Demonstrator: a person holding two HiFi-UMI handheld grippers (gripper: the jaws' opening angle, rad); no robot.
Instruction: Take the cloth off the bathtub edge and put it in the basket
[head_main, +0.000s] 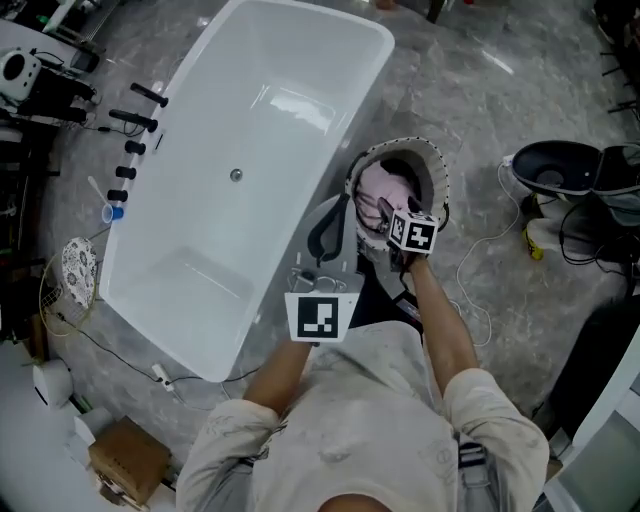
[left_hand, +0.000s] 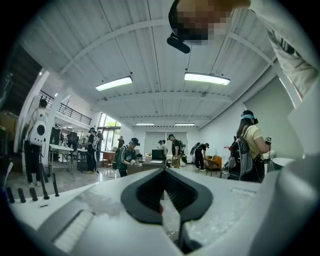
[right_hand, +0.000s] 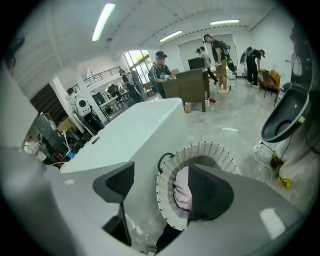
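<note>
1. Nearest risk: the right gripper (right_hand: 161, 186) hangs with its jaws spread and empty just above the basket (right_hand: 210, 148). As I judge it, a pad that clips the woven rim on the way off could tip the light basket or drag it.
2. A little farther in: the pink cloth (right_hand: 181, 192) lies bunched inside the basket, in its left half as the head view shows it. A fold caught on a pad could be pulled back out.
3. Pose, nearest first: the left forearm (head_main: 280, 370) comes up from the lower centre of the head view. The left gripper (left_hand: 165, 192) points roughly level, its jaws pressed tip to tip on nothing.
4. The right forearm (head_main: 445, 335) reaches from the lower right to the centre of the frame. Its gripper tilts down at the basket.
5. Farthest: the white bathtub (head_main: 250, 130) fills the upper left. No cloth shows on its edge, so the task looks all but done.
</note>
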